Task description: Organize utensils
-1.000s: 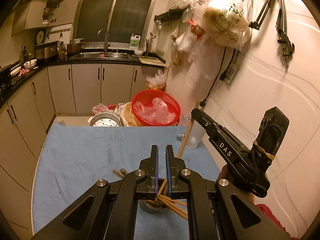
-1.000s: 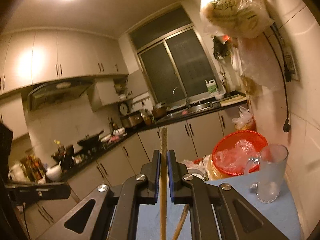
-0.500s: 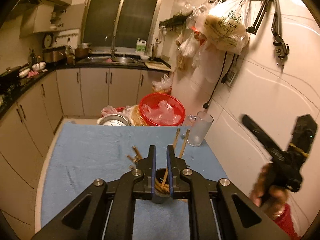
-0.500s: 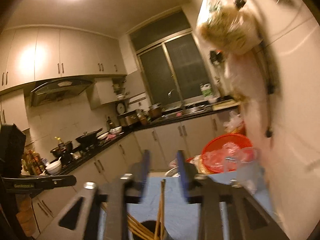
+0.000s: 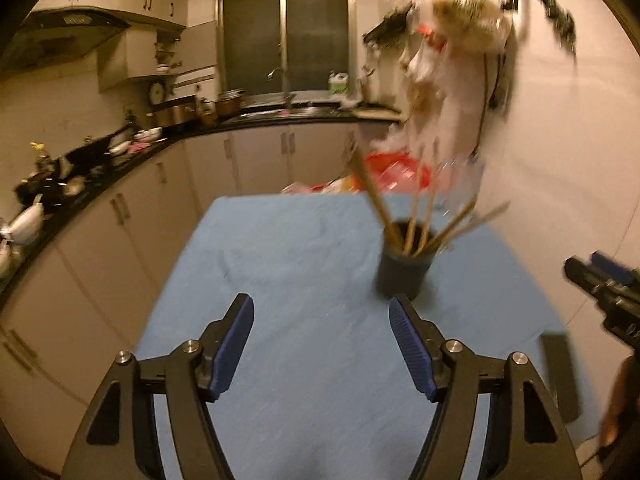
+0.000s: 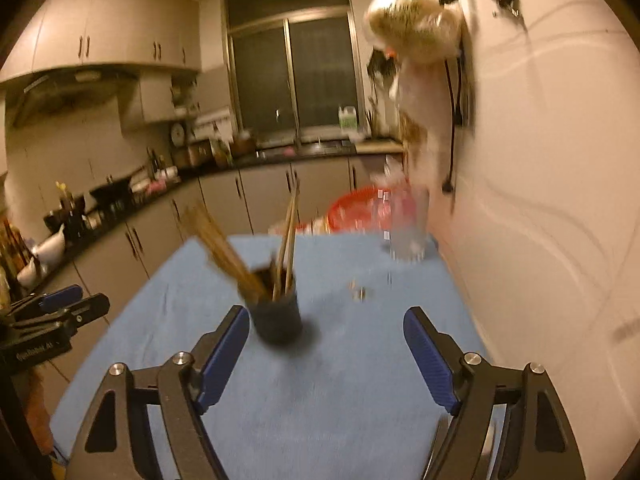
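A dark cup [image 5: 404, 268] stands on the blue-covered table [image 5: 280, 280] with several wooden chopsticks [image 5: 376, 200] sticking out of it. My left gripper [image 5: 322, 344] is open and empty, in front of the cup and left of it. In the right wrist view the same cup [image 6: 276, 316] with the chopsticks [image 6: 288, 236] stands just beyond the left finger of my right gripper [image 6: 324, 356], which is open and empty. The right gripper also shows at the right edge of the left wrist view [image 5: 604, 292], and the left gripper at the left edge of the right wrist view [image 6: 52, 316]. Both views are blurred.
A clear glass mug [image 6: 404, 228] stands at the table's far right corner near the wall. A red basket [image 6: 356, 212] sits behind the table. Plastic bags [image 6: 416, 36] hang on the right wall. Kitchen cabinets and a cluttered counter [image 5: 120, 148] run along the left.
Both grippers have opened and drawn back from the cup. The chopstick the right gripper held now stands in the cup. Both cameras have swung, blurring the views.
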Demonstrator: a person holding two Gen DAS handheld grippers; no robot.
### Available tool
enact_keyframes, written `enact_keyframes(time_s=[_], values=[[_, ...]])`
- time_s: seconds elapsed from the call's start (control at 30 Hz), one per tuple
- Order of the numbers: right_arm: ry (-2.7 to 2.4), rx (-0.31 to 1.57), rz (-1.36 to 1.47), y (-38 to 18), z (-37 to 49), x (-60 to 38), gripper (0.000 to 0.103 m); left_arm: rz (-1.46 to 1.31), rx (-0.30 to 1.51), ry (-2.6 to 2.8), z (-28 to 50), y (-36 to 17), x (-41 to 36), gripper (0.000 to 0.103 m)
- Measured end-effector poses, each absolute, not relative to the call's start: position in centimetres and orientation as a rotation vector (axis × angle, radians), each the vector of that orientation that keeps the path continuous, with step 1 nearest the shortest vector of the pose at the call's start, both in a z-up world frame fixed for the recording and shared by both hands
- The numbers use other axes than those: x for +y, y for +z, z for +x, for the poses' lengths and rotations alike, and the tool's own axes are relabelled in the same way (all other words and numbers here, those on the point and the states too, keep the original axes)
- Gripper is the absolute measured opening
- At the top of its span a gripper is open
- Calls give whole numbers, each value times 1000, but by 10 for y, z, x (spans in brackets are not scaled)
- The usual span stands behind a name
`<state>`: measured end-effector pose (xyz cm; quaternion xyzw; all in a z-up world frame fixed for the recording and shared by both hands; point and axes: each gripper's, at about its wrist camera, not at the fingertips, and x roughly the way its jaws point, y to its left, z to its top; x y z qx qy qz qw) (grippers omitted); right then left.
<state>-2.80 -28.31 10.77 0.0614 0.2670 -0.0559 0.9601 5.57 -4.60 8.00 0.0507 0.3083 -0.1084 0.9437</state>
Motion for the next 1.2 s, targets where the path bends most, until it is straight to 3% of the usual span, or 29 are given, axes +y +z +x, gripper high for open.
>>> enact_keyframes(time_s=[0.3, 1.2], values=[[-129, 606, 102, 82, -50, -255, 82, 127, 699, -215, 34, 45, -32, 75], [-118, 661, 72, 76, -43, -232, 82, 104, 715, -204, 34, 36, -19, 77]])
